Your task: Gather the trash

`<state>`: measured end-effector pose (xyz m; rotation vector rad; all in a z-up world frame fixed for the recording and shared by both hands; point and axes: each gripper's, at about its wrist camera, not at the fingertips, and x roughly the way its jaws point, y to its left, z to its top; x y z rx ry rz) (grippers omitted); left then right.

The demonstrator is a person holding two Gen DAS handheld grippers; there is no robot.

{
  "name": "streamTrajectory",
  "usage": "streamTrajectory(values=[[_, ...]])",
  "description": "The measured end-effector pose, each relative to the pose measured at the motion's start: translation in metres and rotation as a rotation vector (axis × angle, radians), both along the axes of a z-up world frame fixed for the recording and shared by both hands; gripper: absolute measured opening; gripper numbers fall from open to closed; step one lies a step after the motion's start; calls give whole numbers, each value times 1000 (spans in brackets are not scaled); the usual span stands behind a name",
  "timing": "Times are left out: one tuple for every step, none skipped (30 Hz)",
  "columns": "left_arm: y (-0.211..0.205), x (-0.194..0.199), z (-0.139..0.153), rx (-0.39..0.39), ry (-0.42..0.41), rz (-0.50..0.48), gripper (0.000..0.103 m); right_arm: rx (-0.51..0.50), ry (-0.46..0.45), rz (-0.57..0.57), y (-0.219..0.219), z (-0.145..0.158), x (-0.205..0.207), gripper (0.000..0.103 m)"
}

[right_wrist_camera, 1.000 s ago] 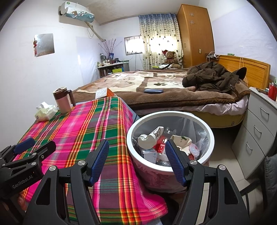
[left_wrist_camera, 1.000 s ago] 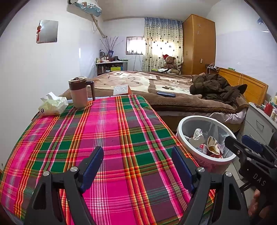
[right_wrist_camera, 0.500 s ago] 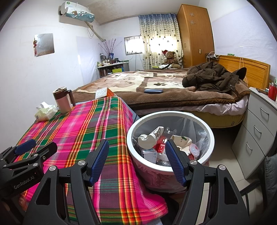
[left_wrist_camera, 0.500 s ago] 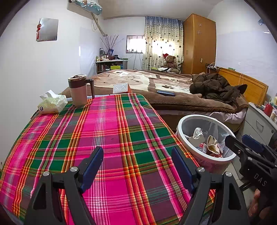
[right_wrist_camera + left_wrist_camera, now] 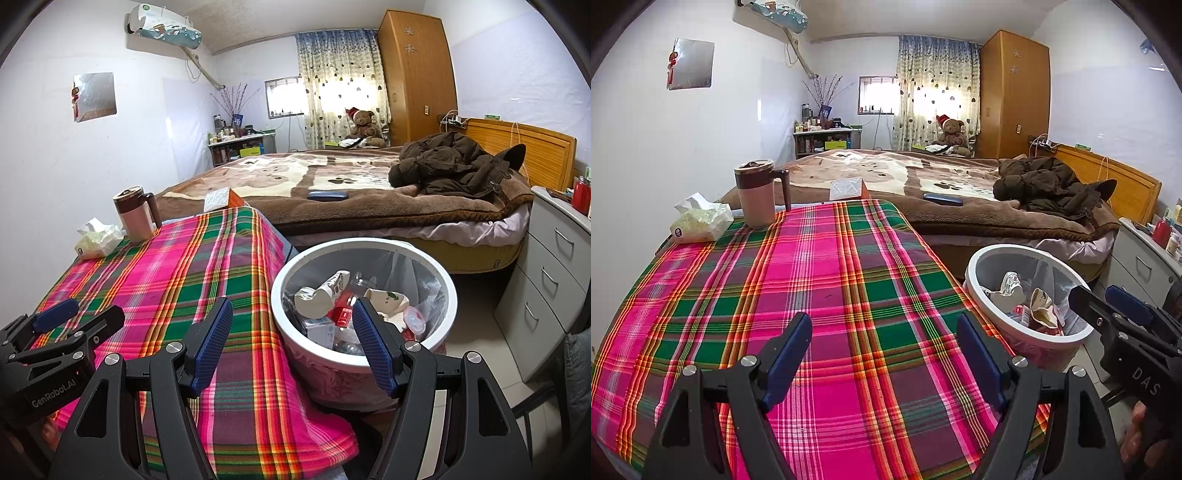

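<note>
A white trash bin lined with a clear bag stands on the floor beside the table and holds crumpled cups, wrappers and small boxes. It also shows in the left wrist view. My left gripper is open and empty above the plaid tablecloth. My right gripper is open and empty, held over the table's corner and the bin's near rim. Each gripper shows at the edge of the other's view: the right one, the left one.
A lidded mug and a tissue pack stand at the table's far left. A tissue box and a dark case lie on the bed behind. A dresser stands to the right of the bin.
The left wrist view has dropped and tilted slightly, so the mug and tissues sit higher in frame. The right gripper has stayed nearly still. Both stay open.
</note>
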<state>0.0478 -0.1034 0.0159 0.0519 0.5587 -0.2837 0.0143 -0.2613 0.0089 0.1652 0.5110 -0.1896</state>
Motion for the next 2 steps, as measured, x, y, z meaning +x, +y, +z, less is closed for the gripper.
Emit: streamTrajectory(values=[[0,0,0,-2,1,-3,82,0,-1,0,0,0,0,69],[-1,-1,0,-2,1,-3,82,0,0,0,0,0,0,69]])
